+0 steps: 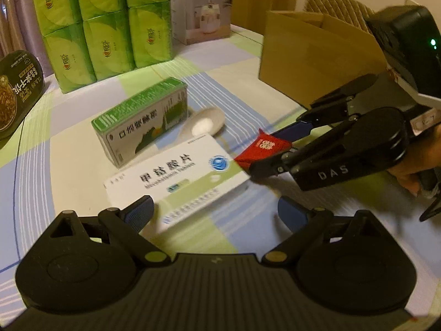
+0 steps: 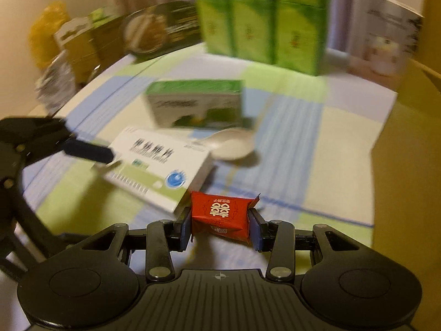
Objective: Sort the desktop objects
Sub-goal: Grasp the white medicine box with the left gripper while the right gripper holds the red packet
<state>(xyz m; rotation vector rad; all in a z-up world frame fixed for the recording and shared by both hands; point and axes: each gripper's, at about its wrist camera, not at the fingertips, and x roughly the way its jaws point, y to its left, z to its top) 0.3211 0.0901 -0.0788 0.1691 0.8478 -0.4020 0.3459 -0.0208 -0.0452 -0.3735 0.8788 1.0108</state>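
Observation:
My right gripper (image 2: 220, 224) is shut on a red candy packet (image 2: 222, 213), just above the cloth beside the white medicine box (image 2: 160, 168). In the left wrist view the right gripper (image 1: 268, 153) comes in from the right with the red packet (image 1: 264, 147) at the white box's (image 1: 176, 182) right corner. My left gripper (image 1: 215, 211) is open, its jaws on either side of the near end of the white box. A green-and-white box (image 1: 143, 124) and a white spoon (image 1: 205, 125) lie behind it.
An open cardboard box (image 1: 314, 55) stands at the right. A stack of green tissue packs (image 1: 102, 24) and a white appliance carton (image 1: 201, 8) stand at the back. A dark food package (image 1: 16, 93) leans at the far left. Snack bags (image 2: 58, 55) crowd the left edge.

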